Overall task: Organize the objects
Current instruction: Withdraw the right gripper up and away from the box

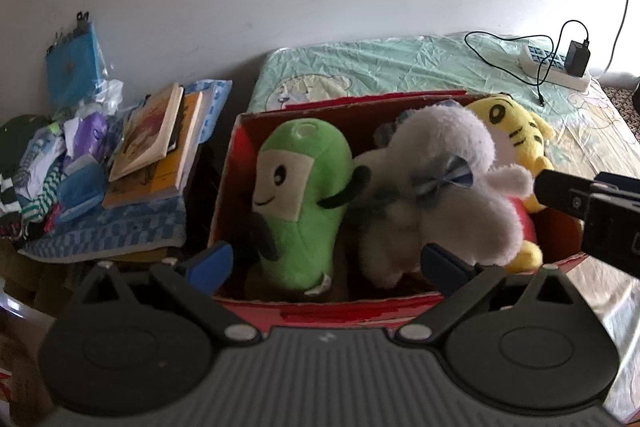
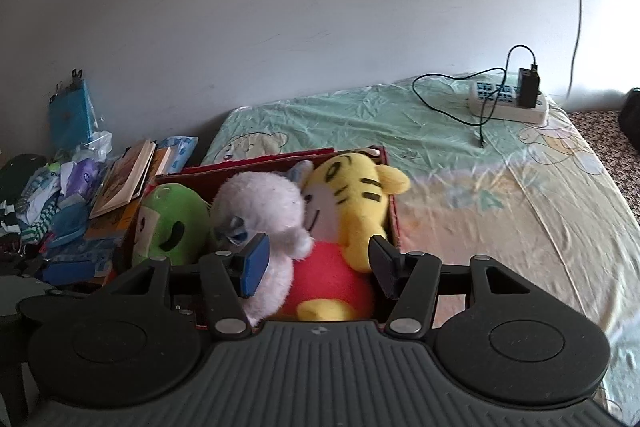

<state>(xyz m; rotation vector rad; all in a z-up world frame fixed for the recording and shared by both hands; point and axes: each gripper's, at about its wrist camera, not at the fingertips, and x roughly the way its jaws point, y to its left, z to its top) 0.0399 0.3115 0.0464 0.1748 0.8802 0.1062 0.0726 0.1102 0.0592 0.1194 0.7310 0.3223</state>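
**While the toys look packed, nothing is gripped**

Since all three plush toys already sit in the red box, this looks like the tail end of the sorting. Left to right: green plush, white plush, yellow tiger. The left gripper hangs wide open near the box's front edge, holding nothing. The right gripper is also spread open and empty, its fingers straddling the tiger. Next move, I'd guess: back out, or tuck the toys down.

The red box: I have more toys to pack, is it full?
Nearly full. Red box holds green plush, white plush and yellow tiger, filling its width.
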